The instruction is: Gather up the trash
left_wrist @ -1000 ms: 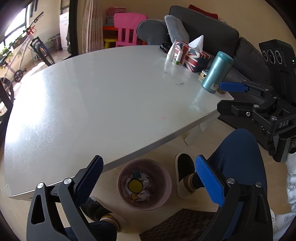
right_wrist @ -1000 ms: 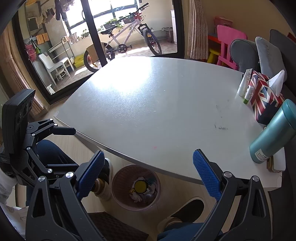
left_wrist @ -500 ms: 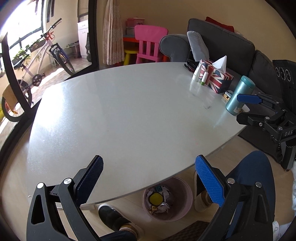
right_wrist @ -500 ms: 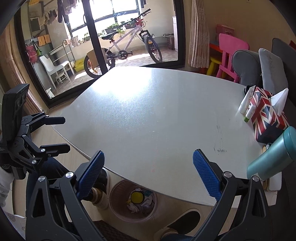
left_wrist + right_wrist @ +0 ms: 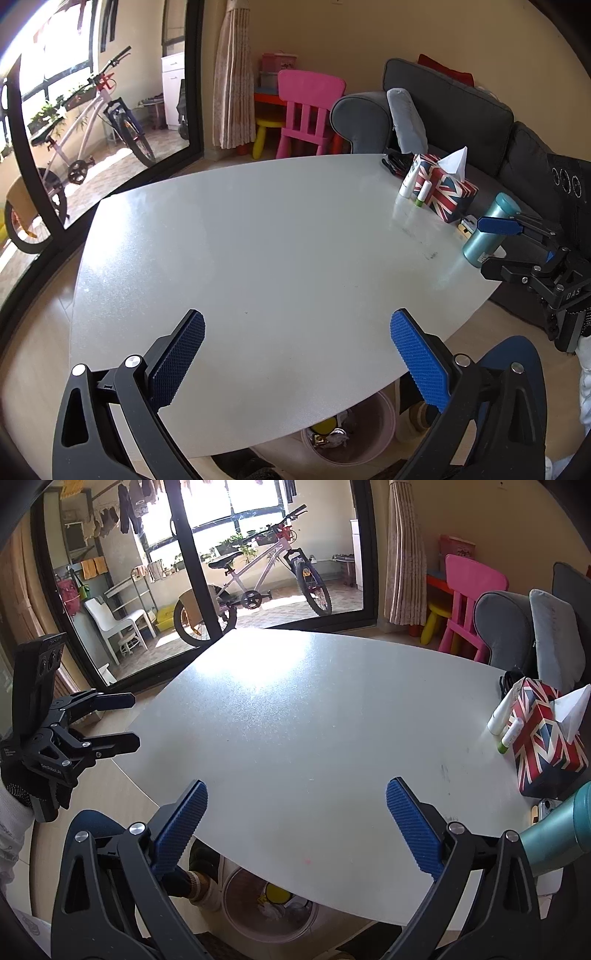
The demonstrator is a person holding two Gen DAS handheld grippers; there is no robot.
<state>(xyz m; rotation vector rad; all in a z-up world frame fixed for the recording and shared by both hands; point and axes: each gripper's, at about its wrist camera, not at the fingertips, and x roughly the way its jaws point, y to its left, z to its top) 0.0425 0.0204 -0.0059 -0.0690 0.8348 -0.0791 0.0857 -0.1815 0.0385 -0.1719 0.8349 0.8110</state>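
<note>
The left gripper (image 5: 297, 354) is hovering over the near edge of the table (image 5: 277, 240) with its blue pads spread wide and nothing between them. The right gripper (image 5: 295, 823) is doing the same at the near right, jaws apart and empty. Below the near edge, a pink bin (image 5: 236, 912) is sitting on the floor, already holding crumpled wrappers and a yellow piece of trash (image 5: 277, 893). The tabletop is showing no loose litter; only a flag-patterned tissue box (image 5: 546, 738), two small tubes (image 5: 504, 720) and a teal bottle (image 5: 487, 232) are standing along the far right. Judging by this, collecting is looking essentially finished, with little or nothing left to pick up.
</note>
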